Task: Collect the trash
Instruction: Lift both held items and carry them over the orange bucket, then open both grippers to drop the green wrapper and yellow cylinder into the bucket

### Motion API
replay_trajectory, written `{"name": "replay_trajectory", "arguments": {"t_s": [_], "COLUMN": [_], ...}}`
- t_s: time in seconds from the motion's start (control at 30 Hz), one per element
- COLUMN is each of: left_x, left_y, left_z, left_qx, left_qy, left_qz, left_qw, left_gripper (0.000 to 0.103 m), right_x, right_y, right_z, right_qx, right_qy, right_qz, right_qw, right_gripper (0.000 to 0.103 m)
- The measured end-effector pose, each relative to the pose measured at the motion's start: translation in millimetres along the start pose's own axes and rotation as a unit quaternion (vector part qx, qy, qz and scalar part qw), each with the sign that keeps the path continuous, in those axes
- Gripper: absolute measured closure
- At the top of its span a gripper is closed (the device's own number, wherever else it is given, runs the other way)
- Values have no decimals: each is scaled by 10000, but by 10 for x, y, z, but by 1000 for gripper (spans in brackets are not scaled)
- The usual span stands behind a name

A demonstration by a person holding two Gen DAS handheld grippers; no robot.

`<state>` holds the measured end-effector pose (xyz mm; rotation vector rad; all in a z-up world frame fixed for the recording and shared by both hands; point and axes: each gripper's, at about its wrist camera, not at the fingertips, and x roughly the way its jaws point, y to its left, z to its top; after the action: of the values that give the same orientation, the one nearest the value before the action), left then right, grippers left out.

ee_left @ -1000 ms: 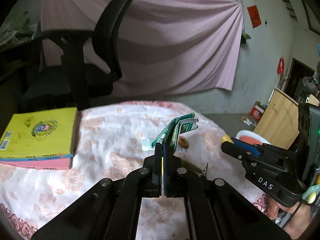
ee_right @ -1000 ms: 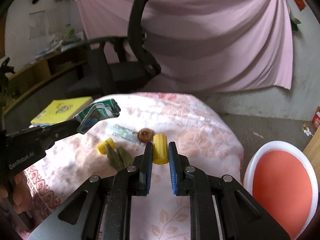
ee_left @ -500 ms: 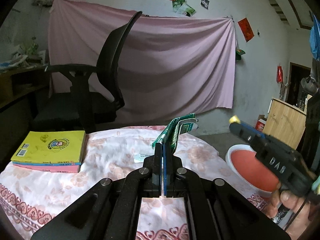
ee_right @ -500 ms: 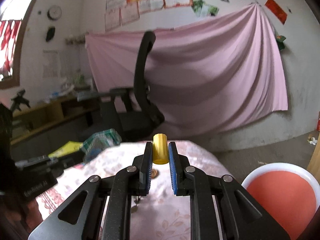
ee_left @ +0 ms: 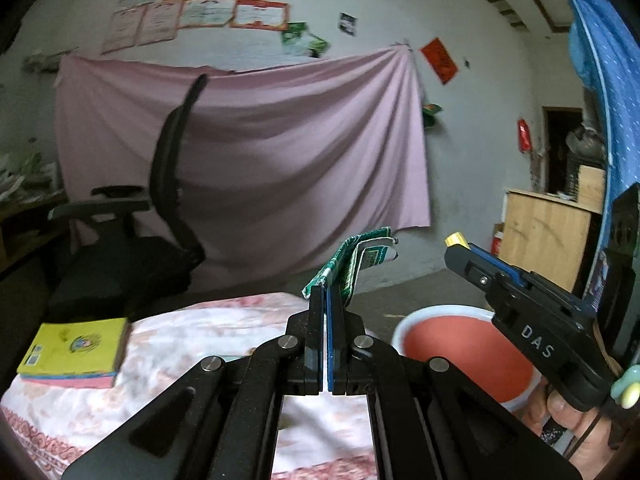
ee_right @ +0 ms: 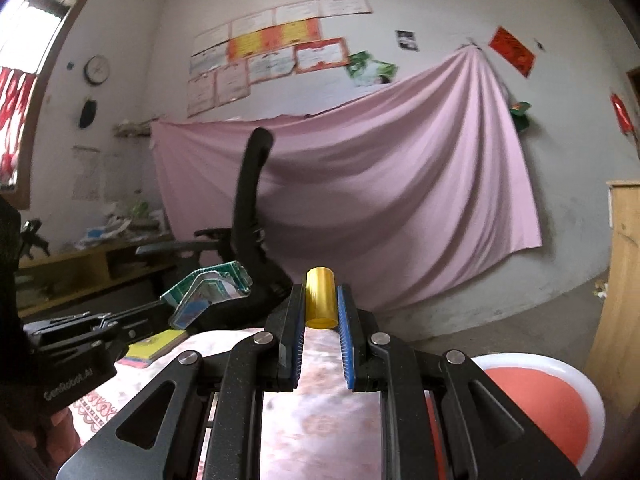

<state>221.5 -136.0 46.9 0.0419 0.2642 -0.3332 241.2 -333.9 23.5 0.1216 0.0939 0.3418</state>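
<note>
Above the table, left tongs (ee_left: 325,294) pinching crumpled green-white wrapper (ee_left: 356,258), right tongs (ee_right: 320,304) clamping yellow cap (ee_right: 320,298)

A small yellow plastic cylinder (ee_right: 320,298) sat between blue-padded jaws. The crumpled wrapper (ee_left: 354,258) was green and white. The tabletop's cloth (ee_left: 192,340) bore pink flowers on white; the round basin (ee_right: 560,400) was orange-red, white-rimmed.
</note>
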Motion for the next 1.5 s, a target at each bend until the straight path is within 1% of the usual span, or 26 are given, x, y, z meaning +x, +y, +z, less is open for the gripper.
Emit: {"name": "replay_trajectory", "arguments": {"t_s": [0.17, 0.3, 0.5, 0.6, 0.7, 0.87, 1.03, 1.17, 1.33, 1.43, 1.5], "left_x": [176, 322, 568, 680, 801, 1030, 1150, 1142, 1092, 1039, 996], "left_y": [-370, -609, -901, -998, -1072, -1178, -1183, -1092, -924, -848, -782], "left_z": [18, 28, 21, 9, -1, -23, 2, 4, -3, 15, 15], "left_qx": [56, 64, 11, 35, 46, -88, -283, -400, -536, -595, -633], "left_qy": [143, 280, 638, 885, 1187, 1656, 1849, 1866, 1864, 1831, 1801], "left_qz": [-290, -476, -734, -901, -1045, -1209, -1202, -1079, -855, -740, -676], "left_qw": [9995, 9985, 9953, 9920, 9874, 9787, 9750, 9757, 9773, 9785, 9793], "left_gripper": [103, 103, 103, 103, 103, 103, 103, 102, 102, 101, 97], "right_x": [-71, -164, -227, -239, -219, -177, -194, -176, -178, -169, -163], "right_y": [-338, -536, -807, -925, -1046, -1260, -1382, -1401, -1382, -1352, -1317], "right_z": [-1, 7, -34, -54, -101, -189, -232, -234, -214, -198, -181], "right_qx": [336, 452, 729, 906, 1103, 1510, 1689, 1725, 1691, 1651, 1616], "right_qy": [46, 39, 219, 335, 538, 832, 998, 1087, 1071, 1065, 1041], "right_qz": [-298, -554, -901, -1055, -1226, -1382, -1522, -1614, -1643, -1638, -1631], "right_qw": [9990, 9974, 9930, 9897, 9848, 9753, 9687, 9656, 9659, 9667, 9677], "right_gripper": [89, 89, 89, 89, 89, 89, 88, 87, 79, 78, 78]}}
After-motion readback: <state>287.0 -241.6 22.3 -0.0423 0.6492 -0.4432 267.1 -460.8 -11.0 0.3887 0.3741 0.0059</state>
